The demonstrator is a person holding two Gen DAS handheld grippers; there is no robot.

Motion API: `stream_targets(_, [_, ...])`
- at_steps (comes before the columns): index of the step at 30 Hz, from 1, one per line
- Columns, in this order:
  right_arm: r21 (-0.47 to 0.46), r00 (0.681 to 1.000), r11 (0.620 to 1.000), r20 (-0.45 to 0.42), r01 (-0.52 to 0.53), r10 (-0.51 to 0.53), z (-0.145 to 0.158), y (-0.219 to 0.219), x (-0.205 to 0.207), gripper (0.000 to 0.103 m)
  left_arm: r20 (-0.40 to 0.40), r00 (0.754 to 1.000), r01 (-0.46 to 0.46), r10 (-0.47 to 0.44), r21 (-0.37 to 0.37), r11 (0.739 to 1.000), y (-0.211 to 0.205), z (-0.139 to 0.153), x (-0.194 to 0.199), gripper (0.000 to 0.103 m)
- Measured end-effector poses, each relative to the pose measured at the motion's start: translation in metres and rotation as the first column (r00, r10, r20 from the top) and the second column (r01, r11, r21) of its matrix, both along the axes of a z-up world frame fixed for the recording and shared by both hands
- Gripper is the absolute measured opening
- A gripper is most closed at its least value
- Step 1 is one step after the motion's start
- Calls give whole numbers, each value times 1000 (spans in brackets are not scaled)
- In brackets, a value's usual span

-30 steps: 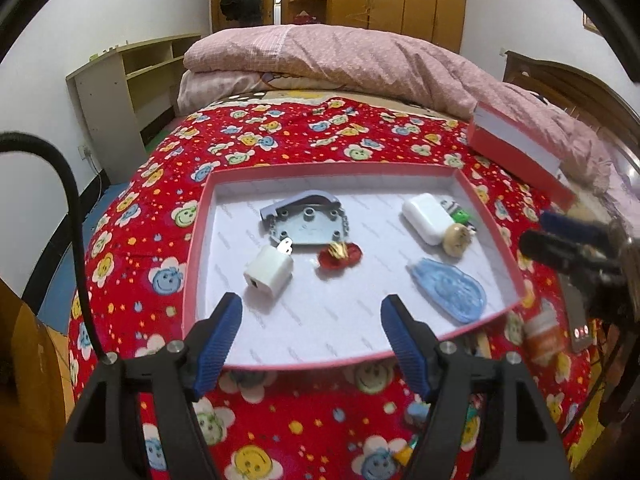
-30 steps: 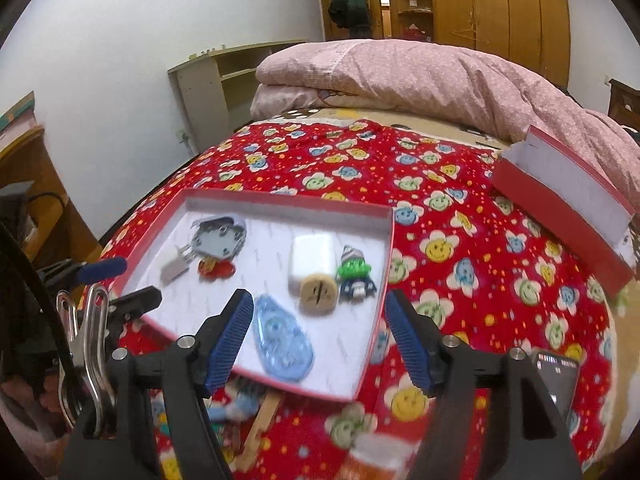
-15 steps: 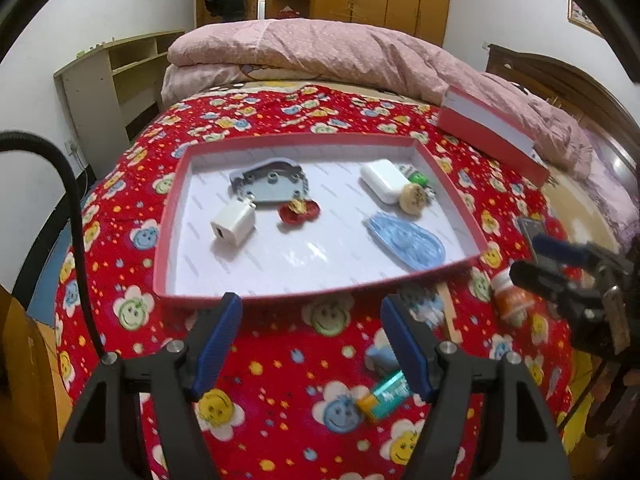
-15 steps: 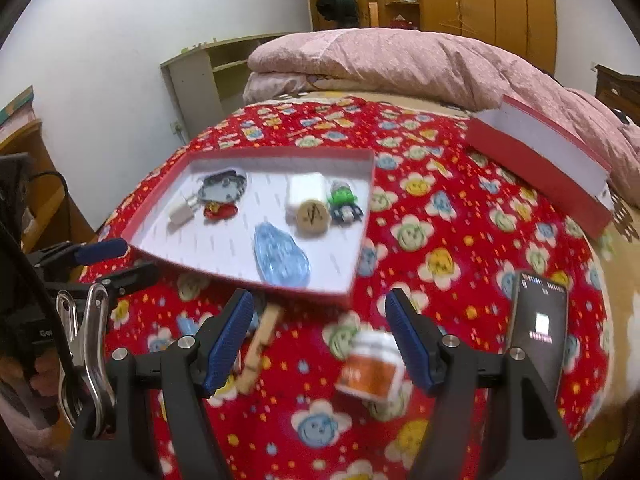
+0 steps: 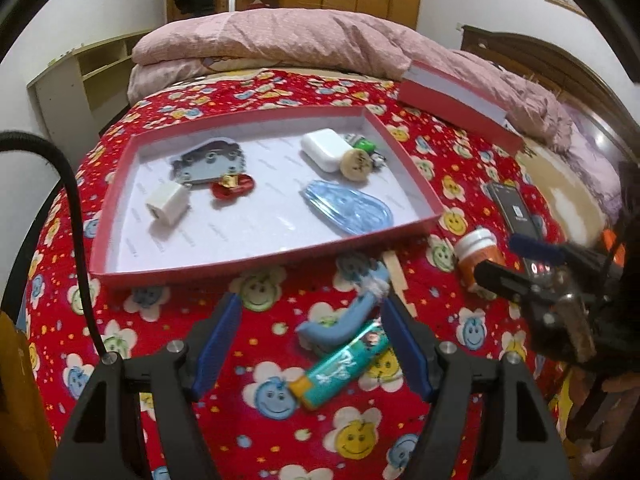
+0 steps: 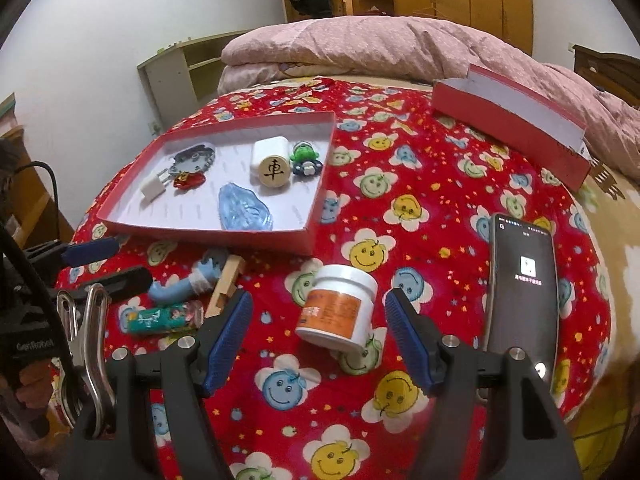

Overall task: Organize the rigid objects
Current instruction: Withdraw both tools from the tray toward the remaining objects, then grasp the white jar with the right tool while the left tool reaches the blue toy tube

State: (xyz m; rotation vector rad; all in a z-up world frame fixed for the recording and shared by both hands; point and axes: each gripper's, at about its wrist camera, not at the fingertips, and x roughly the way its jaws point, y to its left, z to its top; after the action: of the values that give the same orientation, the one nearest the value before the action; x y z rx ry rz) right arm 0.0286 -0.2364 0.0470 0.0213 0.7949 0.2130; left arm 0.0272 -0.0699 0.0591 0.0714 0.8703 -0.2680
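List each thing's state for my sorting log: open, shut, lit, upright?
left gripper: open, empty
right gripper: open, empty
red box: open, lidless
phone: screen lit, lying flat
orange jar: capped, tilted
lighter: lying flat

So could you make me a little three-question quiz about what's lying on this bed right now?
1. True or false: the orange jar lies inside the red tray.
2. Which sits between the right gripper jaws' line of sight: A) phone B) orange jar C) lighter?
3. Fill in: both grippers' jaws are ____.

Key: 1 false, it is on the blanket; 2 B; 3 open. The left gripper also holds nothing.
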Motion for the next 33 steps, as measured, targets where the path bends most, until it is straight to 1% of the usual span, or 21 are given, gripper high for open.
stream_targets(5, [-1, 1000, 1000, 2, 7, -7, -7, -2, 2, 70, -10, 1000, 25, -24, 30, 999, -16, -11, 4, 76])
stream_targets(10, [11, 1000, 1000, -3, 11, -11, -13, -3, 4, 70, -20, 1000, 12, -11, 68, 998, -26, -23, 13, 76])
stream_targets(13, [28, 1000, 1000, -13, 12, -12, -16, -4, 5, 70, -13, 1000, -1, 3, 90, 996, -25, -27, 14, 76])
stream_targets(18, [62, 1000, 998, -24, 6, -4, -19, -2, 8, 69, 8, 1000, -25, 24, 110, 994, -15, -26, 13, 76])
stream_targets(21, [62, 1000, 998, -15, 8, -7, -19, 0, 8, 60, 4, 999, -38, 38, 99, 994, -3, -26, 13, 76])
stream_targets(23, [66, 1000, 998, -19, 7, -6, -19, 0, 8, 50, 1, 999, -47, 47, 93, 995, 5, -26, 11, 76])
stream_targets(25, [83, 999, 997, -31, -3, 6, -20, 0, 9, 47, 0, 999, -47, 48, 94, 994, 9, -26, 10, 76])
stream_targets(28, [85, 999, 996, -41, -21, 24, -23, 5, 8, 47, -10, 999, -40, 41, 94, 995, 13, -28, 8, 76])
stream_targets(30, [77, 999, 997, -44, -26, 30, -24, 8, 8, 43, -7, 999, -45, 46, 113, 993, 14, -31, 6, 76])
stream_targets(33, [77, 998, 996, -43, -37, 40, -25, 12, 5, 42, 11, 997, -71, 70, 160, 985, 18, -34, 5, 76])
